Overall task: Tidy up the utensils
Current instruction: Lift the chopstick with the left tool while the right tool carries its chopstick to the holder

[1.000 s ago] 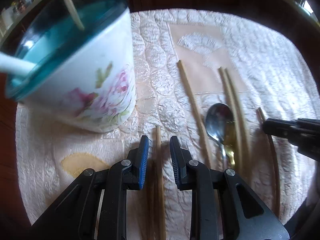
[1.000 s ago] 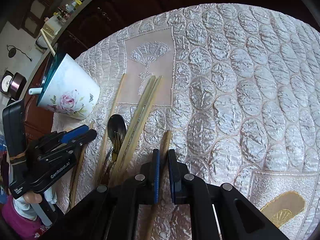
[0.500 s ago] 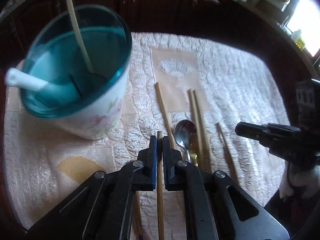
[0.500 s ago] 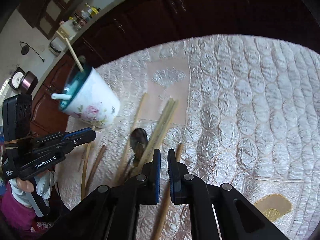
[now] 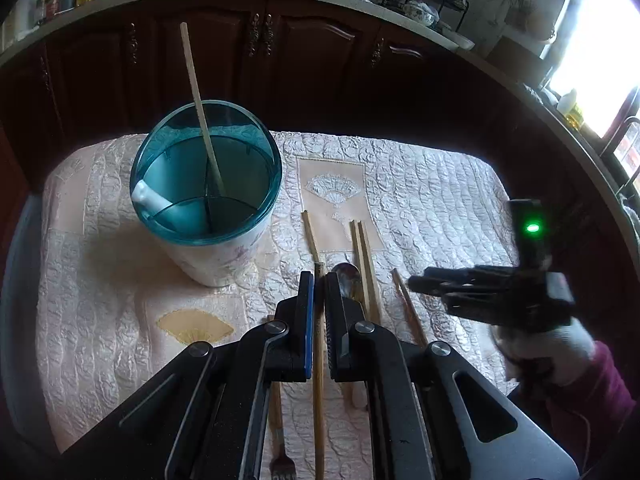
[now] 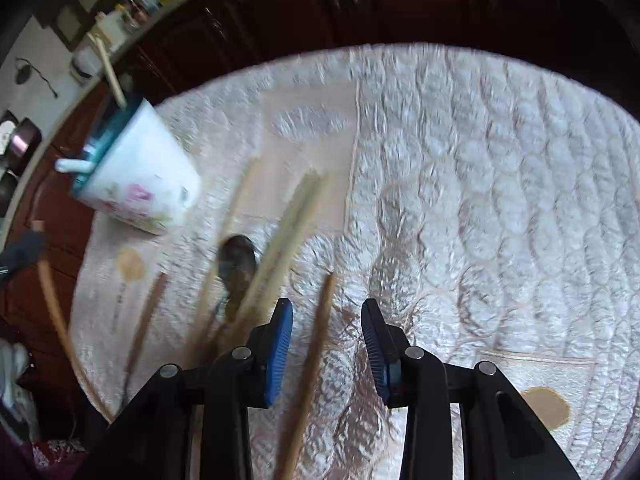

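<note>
Left gripper (image 5: 316,300) has clamped a chopstick (image 5: 318,360) and lifted it off the cloth (image 5: 100,300), cup (image 5: 208,200) far left; right gripper (image 6: 326,336) just opened, its chopstick (image 6: 316,344) loose between the jaws

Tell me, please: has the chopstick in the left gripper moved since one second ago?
Yes. The chopstick, then flat on the quilted cloth beside the cup, is now clamped in the left gripper and raised above the cloth.

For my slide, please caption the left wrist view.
Left tongs grip a chopstick near the teal-rimmed holder.
</note>
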`<state>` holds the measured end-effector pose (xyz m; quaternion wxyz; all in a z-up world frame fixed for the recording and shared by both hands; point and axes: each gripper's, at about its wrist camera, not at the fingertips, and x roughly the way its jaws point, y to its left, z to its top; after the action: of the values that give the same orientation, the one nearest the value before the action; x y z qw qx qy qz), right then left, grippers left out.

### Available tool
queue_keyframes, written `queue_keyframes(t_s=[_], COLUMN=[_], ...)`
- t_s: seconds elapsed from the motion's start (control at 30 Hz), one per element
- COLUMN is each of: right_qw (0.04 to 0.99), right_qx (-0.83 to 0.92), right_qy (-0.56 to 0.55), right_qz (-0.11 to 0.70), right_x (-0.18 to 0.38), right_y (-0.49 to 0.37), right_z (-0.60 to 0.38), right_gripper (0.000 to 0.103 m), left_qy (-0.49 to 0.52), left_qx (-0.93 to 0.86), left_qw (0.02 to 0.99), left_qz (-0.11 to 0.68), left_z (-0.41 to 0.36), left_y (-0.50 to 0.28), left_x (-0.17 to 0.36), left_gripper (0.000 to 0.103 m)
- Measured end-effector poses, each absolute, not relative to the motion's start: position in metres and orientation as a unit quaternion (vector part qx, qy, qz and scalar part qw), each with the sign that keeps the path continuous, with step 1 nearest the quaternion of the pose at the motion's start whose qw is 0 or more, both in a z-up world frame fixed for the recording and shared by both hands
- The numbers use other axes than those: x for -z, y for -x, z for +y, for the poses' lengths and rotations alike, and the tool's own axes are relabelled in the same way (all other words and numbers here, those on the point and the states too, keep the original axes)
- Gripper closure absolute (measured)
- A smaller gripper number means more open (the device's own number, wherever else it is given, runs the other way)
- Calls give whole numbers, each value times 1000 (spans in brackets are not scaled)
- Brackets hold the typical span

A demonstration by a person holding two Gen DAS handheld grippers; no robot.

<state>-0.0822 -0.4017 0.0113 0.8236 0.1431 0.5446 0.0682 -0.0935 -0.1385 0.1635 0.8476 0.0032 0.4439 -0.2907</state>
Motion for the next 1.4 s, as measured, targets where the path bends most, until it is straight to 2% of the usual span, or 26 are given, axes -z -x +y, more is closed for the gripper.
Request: queue_keyframes(t_s=[0.1,0.2,0.5,0.73,1.07,1.4], right_qw=[826,824,873,903,933,940], right_qx=[-62,-80,-126,-149,-181,-197], right_qy=[-130,-145,-151,-133,-86,-40], right_qz=[546,541,446,381,298,276], right_x=[-1,-10,-109,-169,-267,-316], right_y=[75,79,131,140,105,47], right_z=[-396,-399,-412,-391,-358,-319], right_gripper=[95,96,98,98,98,98], left_qy=[3,6,26,38,53,49], left_qx=[289,292,309,305,298,258], left_qw=[849,851,861,877,900,924], left_qz=[443,437,403,370,314,278], left_z=[-135,-129,-106,-89,-72,-52], left_y=[97,102,119,124,109,62], left_x=[-166,-172,-209,-242,-305,-360], left_gripper=[99,99,99,99,99,99])
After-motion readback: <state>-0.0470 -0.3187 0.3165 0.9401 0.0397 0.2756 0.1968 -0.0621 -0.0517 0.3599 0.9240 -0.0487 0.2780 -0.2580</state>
